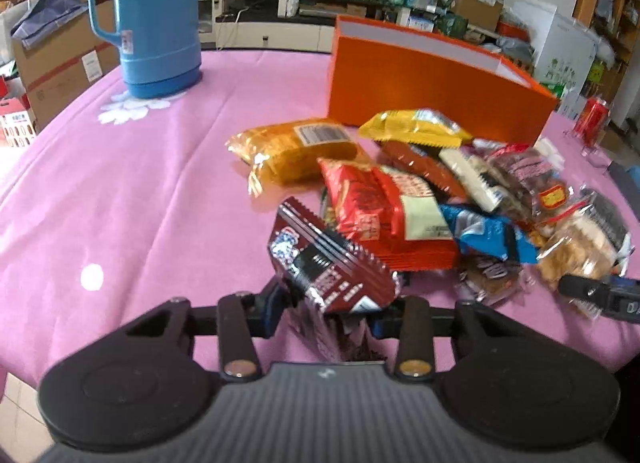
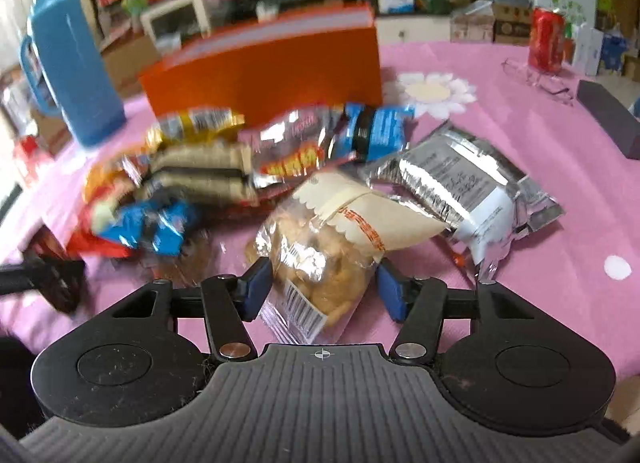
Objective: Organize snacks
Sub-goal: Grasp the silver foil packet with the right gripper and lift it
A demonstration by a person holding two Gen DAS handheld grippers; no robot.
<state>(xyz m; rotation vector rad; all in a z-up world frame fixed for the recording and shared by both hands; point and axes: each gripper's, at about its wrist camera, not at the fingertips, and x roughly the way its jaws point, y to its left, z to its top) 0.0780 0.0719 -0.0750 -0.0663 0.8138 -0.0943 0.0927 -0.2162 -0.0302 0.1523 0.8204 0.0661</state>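
A heap of snack packets (image 1: 420,191) lies on the pink tablecloth in front of an open orange box (image 1: 432,83). My left gripper (image 1: 332,303) is shut on a dark red snack packet (image 1: 328,263), held just above the cloth at the near edge of the heap. In the right wrist view my right gripper (image 2: 320,287) has its blue pads (image 2: 256,291) on both sides of a clear bag of golden fried snacks (image 2: 324,259). The pads touch the bag's sides. The orange box (image 2: 272,67) stands behind the heap (image 2: 248,159).
A blue thermos jug (image 1: 156,19) stands at the far left of the table. A red can (image 2: 546,41), glasses (image 2: 540,79) and a dark case (image 2: 612,119) lie at the right. A silver packet (image 2: 460,183) lies right of the bag. The room behind is cluttered.
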